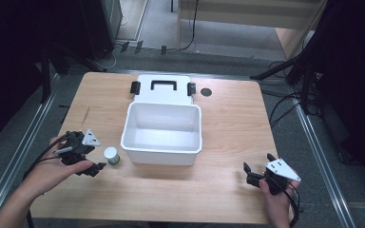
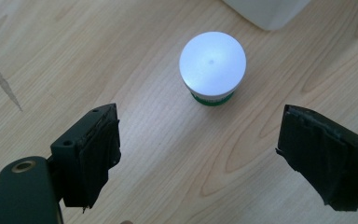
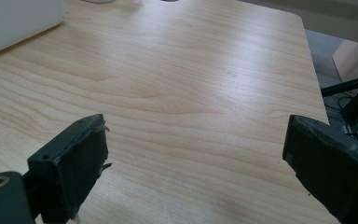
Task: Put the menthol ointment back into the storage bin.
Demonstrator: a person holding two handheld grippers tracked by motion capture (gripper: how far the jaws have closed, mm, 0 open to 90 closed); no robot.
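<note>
A small jar with a white lid [image 1: 111, 155] stands on the wooden table just left of an open white box [image 1: 161, 142]. In the left gripper view the jar [image 2: 213, 67] shows a green band under its lid and sits a short way ahead of the jaws, apart from both. My left gripper [image 1: 97, 154] [image 2: 198, 154] is open and holds nothing. My right gripper [image 1: 259, 162] [image 3: 196, 163] is open over bare wood at the table's near right.
The box's lid [image 1: 164, 88], with a black handle and two black clasps, lies flat behind the box. A small black disc [image 1: 206, 92] sits beside the lid. A corner of the box [image 3: 18, 21] shows at the right gripper view's upper left. Cables and stands surround the table.
</note>
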